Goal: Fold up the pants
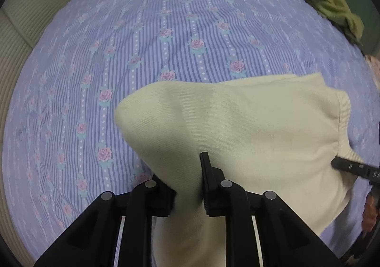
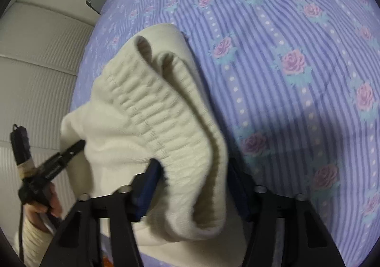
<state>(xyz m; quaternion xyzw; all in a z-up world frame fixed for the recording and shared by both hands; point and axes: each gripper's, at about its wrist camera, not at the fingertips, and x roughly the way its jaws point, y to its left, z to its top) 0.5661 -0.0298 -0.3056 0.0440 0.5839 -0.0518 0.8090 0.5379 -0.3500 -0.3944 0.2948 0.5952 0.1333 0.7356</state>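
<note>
Presently, cream pants (image 1: 249, 124) over the floral bedsheet (image 1: 166, 29), partly folded, not yet laid flat: left gripper (image 1: 190, 186) clamped on bunched cloth, right gripper (image 2: 190, 183) jaws straddling the elastic waistband (image 2: 152, 110), grip uncertain.

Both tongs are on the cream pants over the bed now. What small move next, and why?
Probably lower both a little further and lay the cream knit pants flat on the striped floral bedsheet. The left tongs pinch the fabric, the right tongs straddle the elastic waistband, and the cloth hangs bunched.
</note>
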